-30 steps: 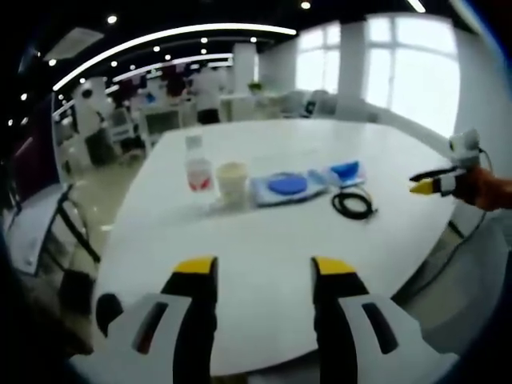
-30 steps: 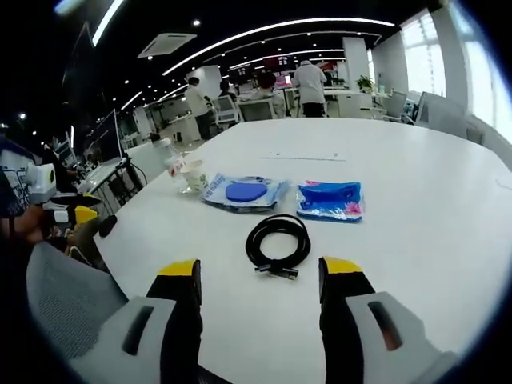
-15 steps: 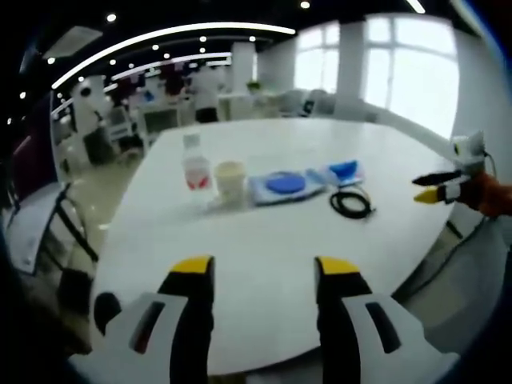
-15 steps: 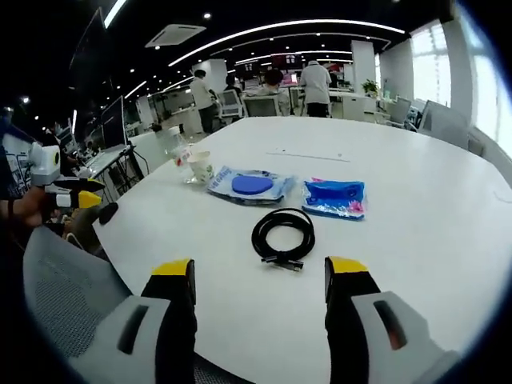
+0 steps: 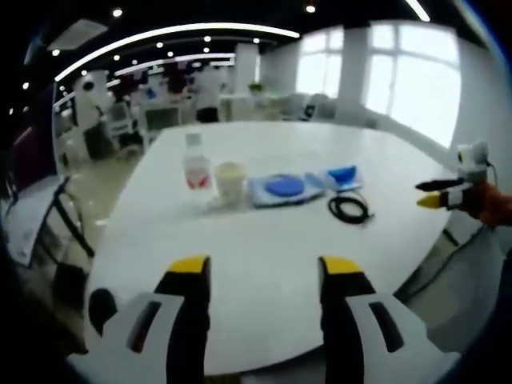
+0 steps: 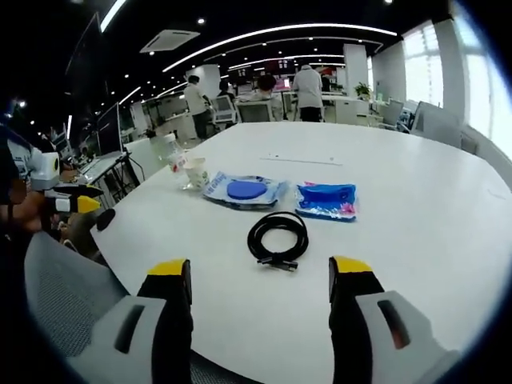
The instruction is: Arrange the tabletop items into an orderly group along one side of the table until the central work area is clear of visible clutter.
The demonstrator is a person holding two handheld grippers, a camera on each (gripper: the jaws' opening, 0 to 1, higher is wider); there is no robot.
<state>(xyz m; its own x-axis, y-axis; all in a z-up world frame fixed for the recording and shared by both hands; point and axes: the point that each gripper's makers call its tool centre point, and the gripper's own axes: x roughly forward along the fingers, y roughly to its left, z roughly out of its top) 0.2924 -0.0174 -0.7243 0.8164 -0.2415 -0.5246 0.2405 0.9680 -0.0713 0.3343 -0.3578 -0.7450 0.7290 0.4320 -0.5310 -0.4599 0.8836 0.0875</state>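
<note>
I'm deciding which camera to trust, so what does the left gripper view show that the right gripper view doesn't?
The left gripper view has bright windows behind the table and the right tool entering from the right. The right gripper view has a grey mesh chair back and the left tool at its left edge. Both share the white table, bottle, cup, two blue packets and black cable coil.

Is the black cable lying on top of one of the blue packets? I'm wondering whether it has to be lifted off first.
No, the black cable lies coiled on the bare white table, apart from both blue packets.
</note>
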